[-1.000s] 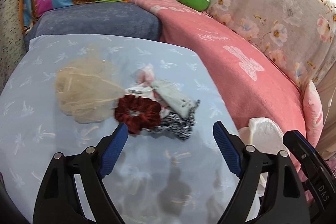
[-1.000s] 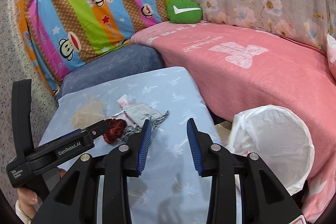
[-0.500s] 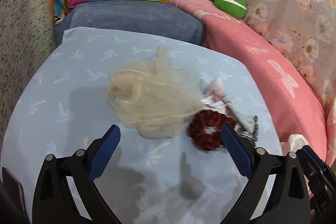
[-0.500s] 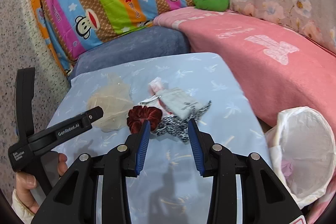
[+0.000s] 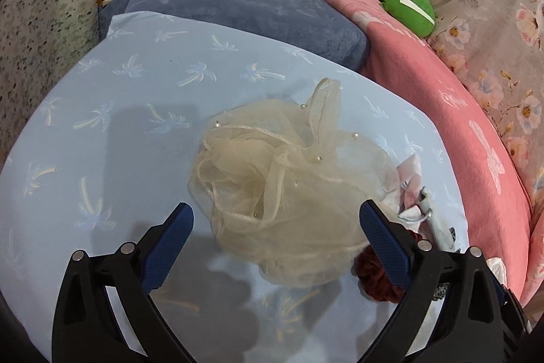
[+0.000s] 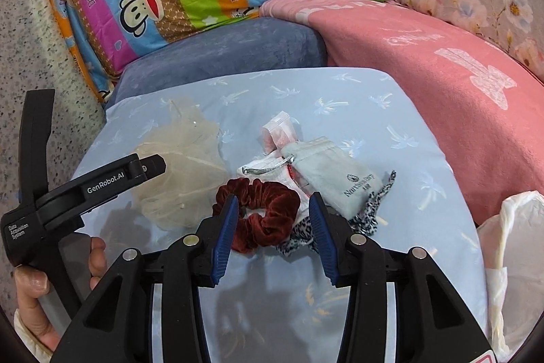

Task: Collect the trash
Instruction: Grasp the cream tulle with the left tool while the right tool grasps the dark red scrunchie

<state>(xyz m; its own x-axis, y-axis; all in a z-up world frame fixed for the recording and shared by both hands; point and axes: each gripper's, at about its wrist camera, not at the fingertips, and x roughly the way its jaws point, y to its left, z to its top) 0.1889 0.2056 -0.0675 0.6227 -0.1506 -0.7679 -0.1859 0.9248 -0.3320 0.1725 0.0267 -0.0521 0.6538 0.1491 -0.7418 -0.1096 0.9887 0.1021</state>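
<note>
Both tongs are being held spread wide, with nothing pinched. Left gripper point(image 5: 273, 223) is being hung over the cream tulle pouf point(image 5: 289, 189), its blue fingers point(image 5: 168, 240) flanking that mesh bundle. Right gripper point(image 6: 272, 232) is being hung with its jaws apart around the dark red velvet scrunchie point(image 6: 261, 213). Just beyond the scrunchie, a grey drawstring pouch point(image 6: 331, 176) and a pink packet point(image 6: 278, 133) are being shown on the pale blue palm-print cushion point(image 6: 401, 125). A white plastic bag point(image 6: 510, 261) is being shown to the scrunchie's right, off the cushion's edge.
</note>
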